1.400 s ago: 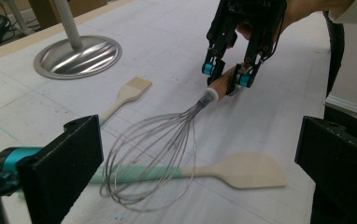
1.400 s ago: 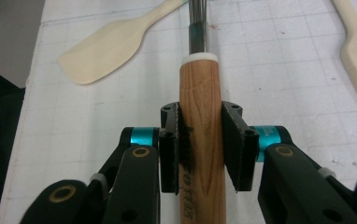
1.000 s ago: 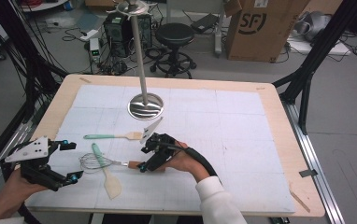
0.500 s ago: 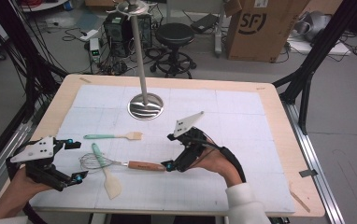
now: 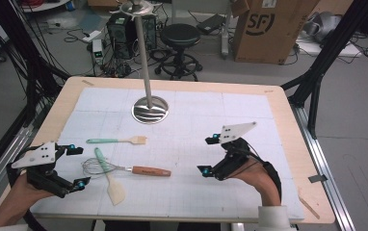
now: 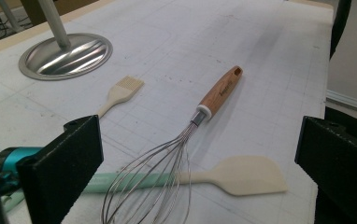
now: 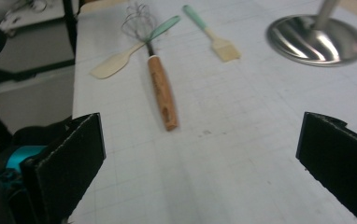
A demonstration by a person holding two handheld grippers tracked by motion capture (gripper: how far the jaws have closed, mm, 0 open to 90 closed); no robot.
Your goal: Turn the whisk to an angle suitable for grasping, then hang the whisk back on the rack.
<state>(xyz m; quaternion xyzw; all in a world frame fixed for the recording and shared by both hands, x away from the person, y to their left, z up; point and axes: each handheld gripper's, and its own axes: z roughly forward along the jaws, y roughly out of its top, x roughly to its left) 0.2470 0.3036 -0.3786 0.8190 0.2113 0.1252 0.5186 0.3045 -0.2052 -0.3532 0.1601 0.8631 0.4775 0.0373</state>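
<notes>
A whisk with a wooden handle lies on the white mat, its wires crossing a mint-handled spatula. A mint-handled pastry brush rests just behind them. My right gripper hovers to the right of the whisk handle, apart from it. Its jaws have just been opening and stand wide with nothing between them. My left gripper is open at the table's left, facing the whisk wires. The left gripper view has the whisk and spatula ahead of the jaws. The right gripper view looks along the whisk handle.
A round metal stand base with an upright pole sits at the mat's back centre. The wooden table edge frames the mat. A stool, a cardboard box and cables stand on the floor behind the table.
My right gripper has moved right and slightly up, away from the whisk handle, and its jaws have widened. The whisk stays on the mat. The left gripper has kept still.
</notes>
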